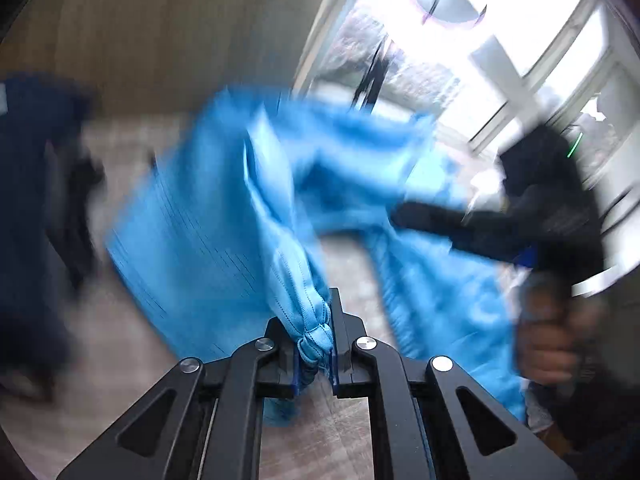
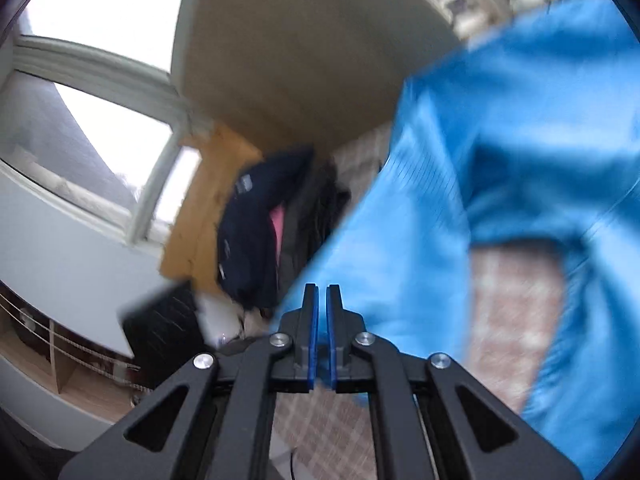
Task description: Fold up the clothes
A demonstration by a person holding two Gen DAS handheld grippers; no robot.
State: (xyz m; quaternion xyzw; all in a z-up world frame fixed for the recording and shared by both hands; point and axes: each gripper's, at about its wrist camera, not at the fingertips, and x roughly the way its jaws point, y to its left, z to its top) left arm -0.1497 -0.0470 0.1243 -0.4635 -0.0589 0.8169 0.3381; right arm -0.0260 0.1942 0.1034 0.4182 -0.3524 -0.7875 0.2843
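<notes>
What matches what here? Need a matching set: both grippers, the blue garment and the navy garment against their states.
Things:
1. left gripper
2. right gripper
3. blue garment
4. navy garment

States:
A. lying in a heap in the background
B. jaws clamped on a bunched blue edge
C. held up, draped and motion-blurred
D. jaws nearly together, nothing visible between them

Pairs: 1-B; 2-D; 3-C; 4-A
</notes>
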